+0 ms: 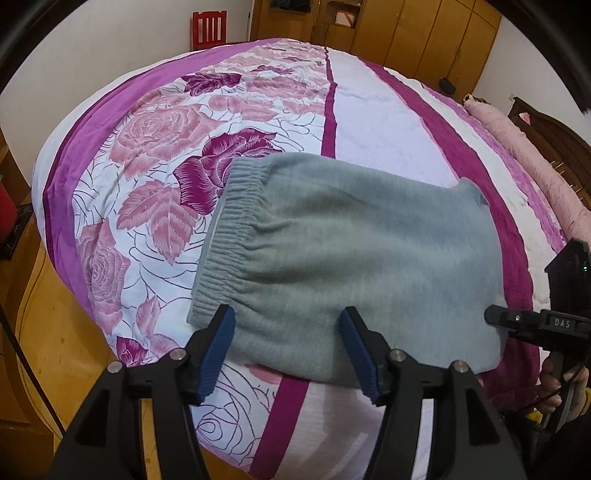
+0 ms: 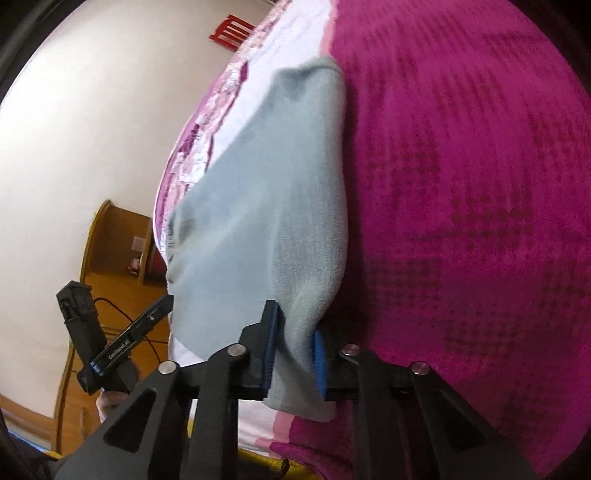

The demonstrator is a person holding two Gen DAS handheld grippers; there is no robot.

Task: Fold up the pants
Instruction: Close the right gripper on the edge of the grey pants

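- The wide bed under a quilted cover of pink and plum roses, white panels and magenta stripes filled the space ahead of both sets of jaws; in the right wrist view the magenta quilting lay to the right of the fingers.
- The folded grey-green fleece pants with a ribbed elastic waistband lay flat on that cover just ahead of the left jaws, the waistband running ahead and to the left of the left finger.
- The left gripper stood with its jaws wide apart — the near edge of the pants lay in the gap, and neither blue ribbed pad pressed on the cloth.
- The right gripper had its jaws narrow and pinched on a fold of the pants, the fleece bunched between the blue pads and hanging out below them.
- From the left jaws, the right gripper reached the far right edge of the pants, held by a hand.
- A small red slatted chair back stood against the white wall — far beyond the jaws, past the bed.
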